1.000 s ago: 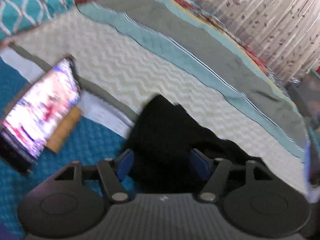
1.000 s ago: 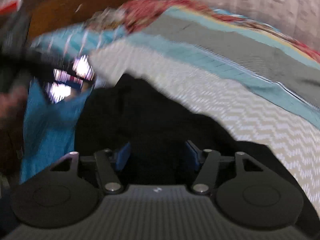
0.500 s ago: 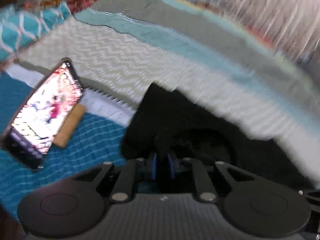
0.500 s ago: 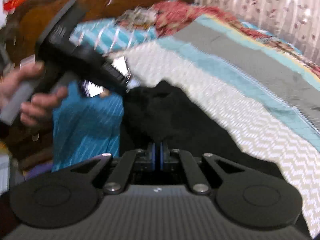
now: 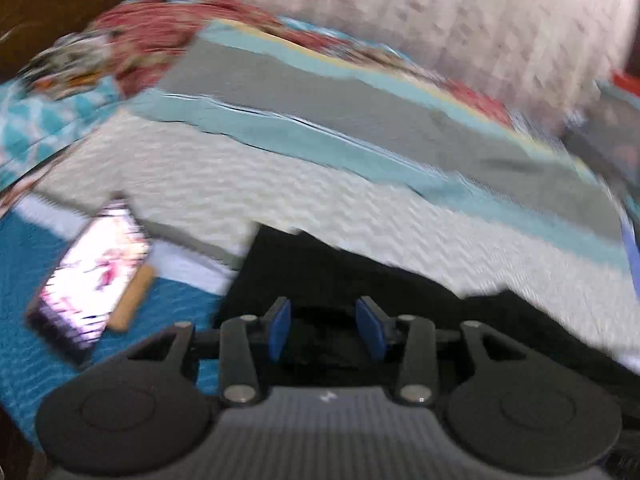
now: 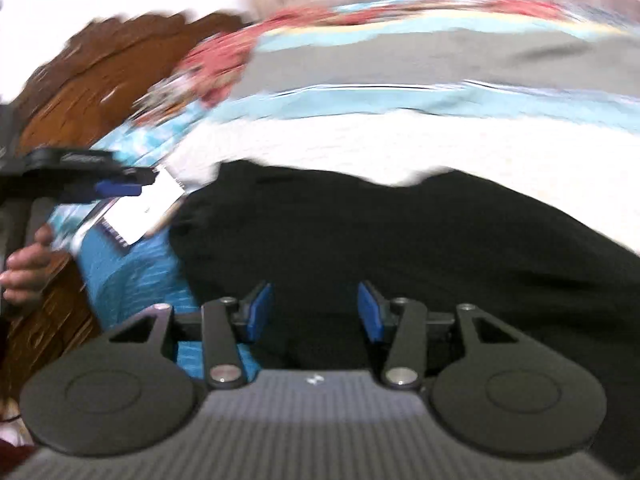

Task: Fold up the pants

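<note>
- The black pants (image 6: pixel 400 256) lie flat on the bed (image 5: pixel 320 200), directly below and ahead of both tongs, near the bed's near edge; their long axis seems to run across the right-wrist view, from the left end out past the right.
- Right tongs (image 6: pixel 314 312): jaws opening, blue pads apart, dark cloth under them but none pinched.
- Left tongs (image 5: pixel 326 328): also opening, released, above the pants' left end.
- Judged from this, each hand sits over its own end; the left is nearer the corner beside the phone (image 5: pixel 92 276).
- Pants: soft, matte, limp, with a wavy far edge. Bedcover: quilted, zigzag-textured cream with teal and grey bands. Phone: rigid, glossy, screen lit.
</note>
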`<state>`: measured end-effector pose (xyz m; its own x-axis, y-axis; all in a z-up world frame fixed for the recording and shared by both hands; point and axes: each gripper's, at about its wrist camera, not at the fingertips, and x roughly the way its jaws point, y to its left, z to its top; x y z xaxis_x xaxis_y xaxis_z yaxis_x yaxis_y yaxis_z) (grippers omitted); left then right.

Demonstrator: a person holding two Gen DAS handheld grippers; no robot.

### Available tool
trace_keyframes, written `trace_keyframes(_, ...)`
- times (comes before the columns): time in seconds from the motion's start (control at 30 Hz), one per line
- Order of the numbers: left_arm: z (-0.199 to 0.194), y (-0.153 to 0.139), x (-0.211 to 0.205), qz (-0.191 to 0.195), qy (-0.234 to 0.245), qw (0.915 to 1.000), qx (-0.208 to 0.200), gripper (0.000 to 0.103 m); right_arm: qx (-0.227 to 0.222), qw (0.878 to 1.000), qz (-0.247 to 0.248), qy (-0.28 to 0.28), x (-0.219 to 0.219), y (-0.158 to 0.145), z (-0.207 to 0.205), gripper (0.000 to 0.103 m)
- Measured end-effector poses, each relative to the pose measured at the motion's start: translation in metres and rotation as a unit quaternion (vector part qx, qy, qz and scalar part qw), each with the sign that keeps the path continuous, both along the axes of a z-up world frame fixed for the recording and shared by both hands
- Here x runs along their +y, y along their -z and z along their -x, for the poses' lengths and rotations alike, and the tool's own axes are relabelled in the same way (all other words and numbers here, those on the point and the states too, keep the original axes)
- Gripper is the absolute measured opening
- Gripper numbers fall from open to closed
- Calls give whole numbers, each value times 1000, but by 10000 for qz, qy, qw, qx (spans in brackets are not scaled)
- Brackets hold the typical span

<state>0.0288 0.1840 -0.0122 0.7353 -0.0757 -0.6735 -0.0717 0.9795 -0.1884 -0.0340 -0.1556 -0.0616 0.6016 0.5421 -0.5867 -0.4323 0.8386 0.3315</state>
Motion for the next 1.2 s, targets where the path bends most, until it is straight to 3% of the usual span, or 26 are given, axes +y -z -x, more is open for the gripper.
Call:
trace_keyframes(0.07,-13,16,-30,-125,385,9989,234,38,143,9986,25,518,-27,7,7,50)
trace_keyframes(0.13,-27,38,-49,-326,482,9966,578,38,428,9938,162,1013,-54,19,12,50)
trace_keyframes(0.2,-41,68,-60,-862,363,9902,1035,37,870,9868,415,1300,-73,36,17,48)
trace_keyframes(0.23,-45,83,-60,-1021,282,9862,1275,35,907,9872,128,1308,-88,40,26,45)
trace_keyframes(0.27,-44,90,-56,-947,280,9869,1277,35,953,9859,-80,1373,-98,39,34,45)
trace_keyframes(0.37,-37,75,-61,-1072,269,9859,1260,34,770,9805,-416,1761,-135,26,66,46)
trace_keyframes(0.43,-35,62,-65,-1018,284,9877,1155,40,448,9716,-759,2194,-171,18,88,46)
trace_keyframes(0.53,-28,38,-97,-992,640,9897,805,49,58,9419,-1022,3198,-230,11,120,46)
trace_keyframes(0.6,-27,31,-125,-1106,854,9879,666,54,-90,9106,-1157,3967,-270,13,139,48)
trace_keyframes(0.7,-26,29,-169,-1216,1314,9821,583,54,-163,8624,-1567,4811,-315,23,156,52)
trace_keyframes(0.8,-22,29,-206,-1506,1537,9756,430,56,-111,8369,-1574,5241,-336,34,149,60)
trace_keyframes(0.9,-30,35,-217,-1740,1516,9717,499,56,165,8321,-1662,5288,-351,50,132,59)
trace_keyframes(0.97,-38,42,-212,-1970,1312,9696,618,56,253,8332,-1492,5318,-338,54,125,36)
trace_keyframes(1.0,-39,43,-208,-2038,1173,9697,666,55,275,8313,-1312,5395,-338,53,121,19)
trace_keyframes(1.1,-42,37,-172,-1972,617,9753,775,55,-458,8291,-1722,5300,-331,26,154,13)
trace_keyframes(1.2,-43,31,-130,-1934,99,9776,824,56,-927,8374,-1370,5209,-317,13,179,12)
